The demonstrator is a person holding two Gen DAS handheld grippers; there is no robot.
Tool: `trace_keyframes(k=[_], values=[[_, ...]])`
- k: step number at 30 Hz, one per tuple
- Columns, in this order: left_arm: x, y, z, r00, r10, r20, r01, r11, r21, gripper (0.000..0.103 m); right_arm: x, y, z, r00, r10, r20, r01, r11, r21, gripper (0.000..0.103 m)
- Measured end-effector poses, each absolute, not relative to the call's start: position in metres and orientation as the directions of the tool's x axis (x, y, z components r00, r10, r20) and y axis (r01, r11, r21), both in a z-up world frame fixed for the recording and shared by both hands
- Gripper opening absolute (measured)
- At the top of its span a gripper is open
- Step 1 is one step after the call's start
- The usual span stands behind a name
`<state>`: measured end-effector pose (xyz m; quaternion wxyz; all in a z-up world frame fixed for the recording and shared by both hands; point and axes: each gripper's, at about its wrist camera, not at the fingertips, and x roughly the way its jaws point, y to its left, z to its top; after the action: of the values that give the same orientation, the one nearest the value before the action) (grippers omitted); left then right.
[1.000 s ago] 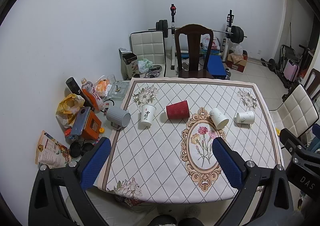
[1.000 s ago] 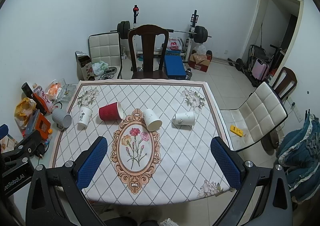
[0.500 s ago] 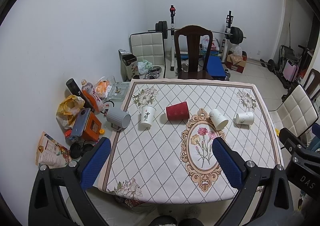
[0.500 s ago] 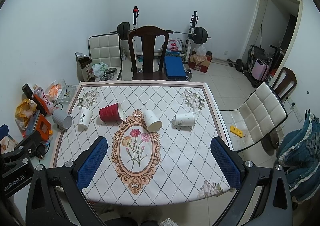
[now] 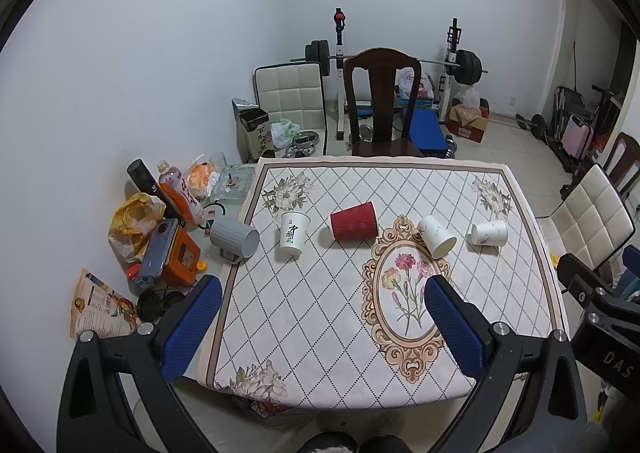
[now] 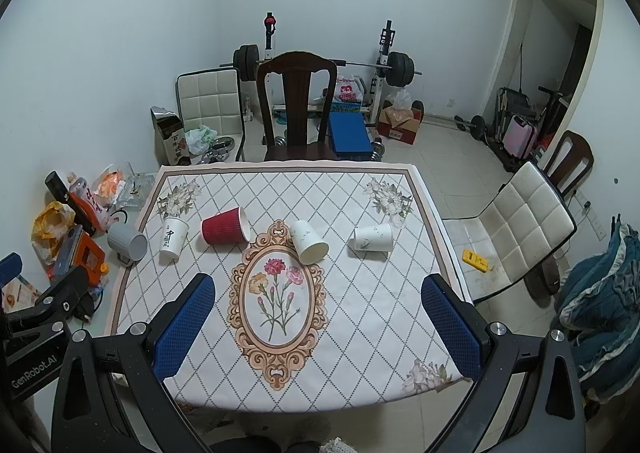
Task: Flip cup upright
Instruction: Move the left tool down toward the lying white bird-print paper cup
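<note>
Paper is what I am dealing with, by the look of it: four thin-walled cups in a row across the far half of the surface (image 6: pixel 360 333), none yet gripped. Toward the left edge stands a white cup with black lettering (image 5: pixel 294 233), and I cannot tell whether it sits mouth up or mouth down. Next to it a red ribbed cup (image 5: pixel 354 221) lies on its side, then a white cup (image 6: pixel 308 241) tipped over at the top of the floral oval, then another white cup (image 6: pixel 372 237) on its side nearer the right edge. A grey mug (image 5: pixel 235 239) lies just off the left edge.

Both of my tools hover over the near edge, well apart from the cups. My left gripper (image 5: pixel 322 307) has its jaws wide apart and empty; my right gripper (image 6: pixel 318 303) likewise.

I judge these cups very light and easily crushed, and apt to roll when nudged. The red one's ribbing should give better purchase. I would take a cup across its middle wall with a gentle squeeze, not at the flimsy rim.
</note>
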<state>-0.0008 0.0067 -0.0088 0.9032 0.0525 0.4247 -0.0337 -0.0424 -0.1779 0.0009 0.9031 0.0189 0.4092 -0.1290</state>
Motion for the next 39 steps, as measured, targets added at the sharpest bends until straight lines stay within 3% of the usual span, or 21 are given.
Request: trace_keyframes(k=[7,21,27,39], values=[[0.026,0.003,-0.056,0.558,-0.039,-0.829,0.166,0.984,0.065,0.103,-0.03,-0.181,-0.026,0.559,-0.23,-0.797,0.32,0.946,-0.048,0.103],[0.053,-0.079,-0.198,0.311,-0.034,-0.95,0.35,0.933,0.082,0.103,-0.037,-0.273,-0.193,0.199,-0.26,-0.945,0.537,0.836,-0.117,0.103],[0.077,-0.139,-0.213,0.297,-0.027,-0.955,0.422,0.9,0.106,0.103,-0.022,-0.324,-0.238,0.125,-0.234,-0.964,0.567,0.814,-0.124,0.103],[0.16,-0.301,-0.235,0.401,0.042,-0.915,0.673,0.665,0.325,0.103,0.03,-0.441,-0.311,0.021,-0.138,-0.99,0.598,0.795,-0.098,0.103]])
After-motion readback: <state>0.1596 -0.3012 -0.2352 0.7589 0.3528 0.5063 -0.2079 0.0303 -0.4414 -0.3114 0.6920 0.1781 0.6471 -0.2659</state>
